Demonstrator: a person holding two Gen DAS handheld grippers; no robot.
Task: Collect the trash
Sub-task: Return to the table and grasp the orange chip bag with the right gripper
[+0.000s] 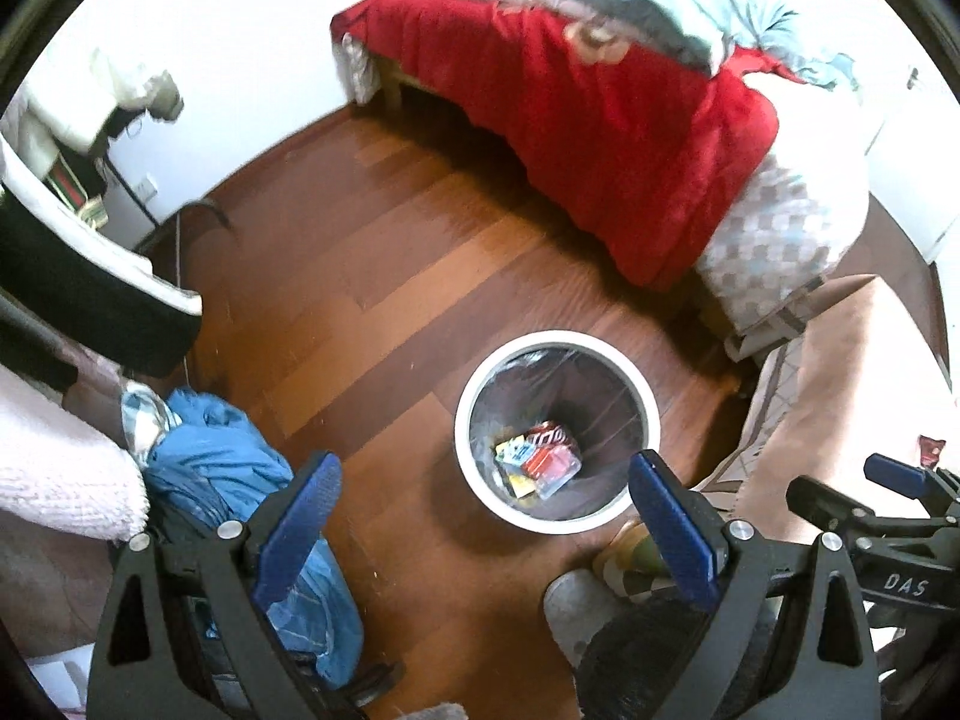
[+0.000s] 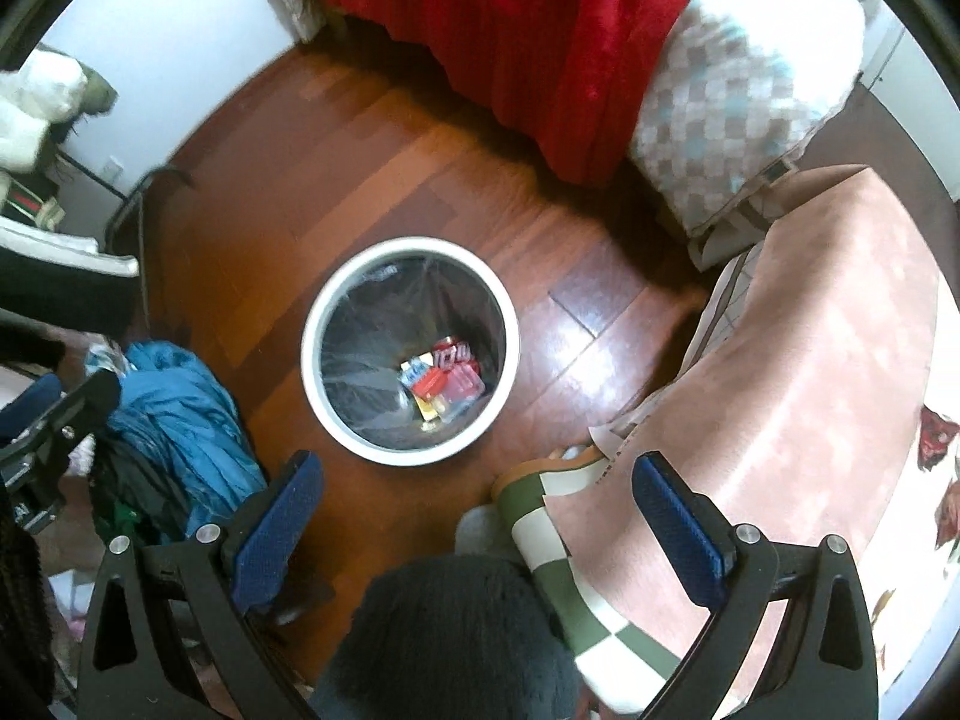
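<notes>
White-rimmed trash bin (image 1: pixel 558 432) on wood floor (image 1: pixel 384 276), colourful wrappers (image 1: pixel 537 468) at its bottom, left gripper (image 1: pixel 486 531) and right gripper (image 2: pixel 477 531) both wide open, empty, blue clothes (image 1: pixel 228 468) left, red blanket (image 1: pixel 588 138) behind, pink rug (image 2: pixel 780 372) fuller in right view.

The left gripper (image 1: pixel 486 516) points down, and its two blue pads (image 1: pixel 300 525) stand wide apart with nothing between them. The right gripper (image 2: pixel 474 525) points down too, its jaws spread about as wide, and the blue pads (image 2: pixel 678 531) hold nothing. Each gripper is seen at the edge of the other's view (the right one at the right edge, the left one at the left edge), so they are side by side.
</notes>
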